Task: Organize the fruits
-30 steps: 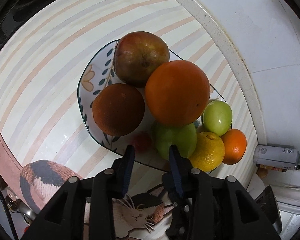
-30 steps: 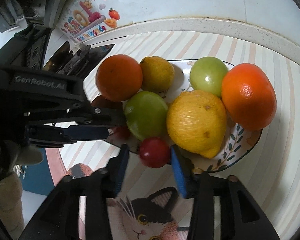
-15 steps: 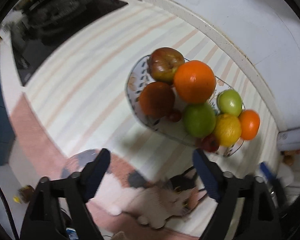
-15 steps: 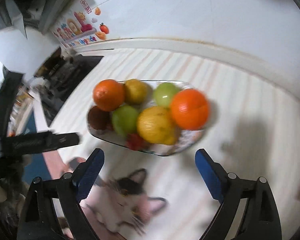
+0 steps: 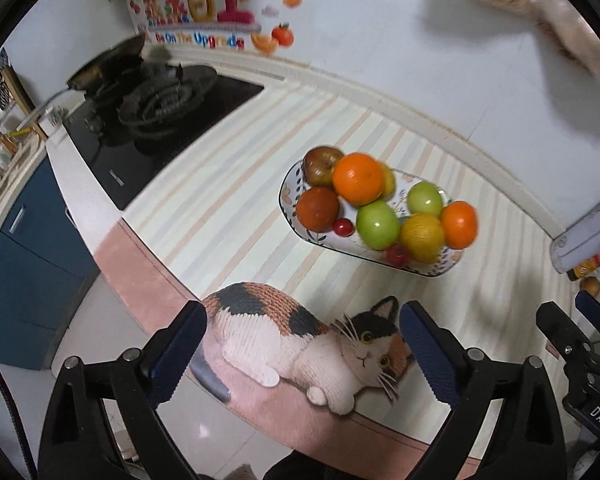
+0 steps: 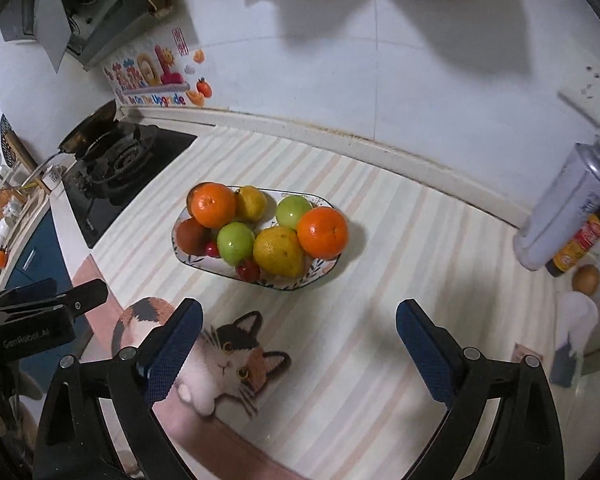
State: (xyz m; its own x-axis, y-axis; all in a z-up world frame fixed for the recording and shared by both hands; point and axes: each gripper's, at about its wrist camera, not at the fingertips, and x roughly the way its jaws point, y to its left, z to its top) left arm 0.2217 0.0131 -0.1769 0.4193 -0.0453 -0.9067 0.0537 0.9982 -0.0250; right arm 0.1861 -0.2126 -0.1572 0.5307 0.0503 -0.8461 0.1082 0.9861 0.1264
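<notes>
Right wrist view: both tongs, right tongs (image 6: 298, 344) and left tongs (image 5: 302, 348), released, near the filled fruit plate (image 6: 320, 276).

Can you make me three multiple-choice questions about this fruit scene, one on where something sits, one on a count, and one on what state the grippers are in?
1. Where is the fruit plate?
A. on the stove
B. on the striped mat
C. on the floor

2. How many green fruits lie on the plate?
A. two
B. four
C. none

3. How do the left gripper and right gripper stand?
A. both shut on fruit
B. one open, one shut
C. both open and empty

Answers:
1 B, the striped mat lies under the plate.
2 A, one green fruit in front, another behind.
3 C, both pairs of fingers are spread with nothing between them.
</notes>
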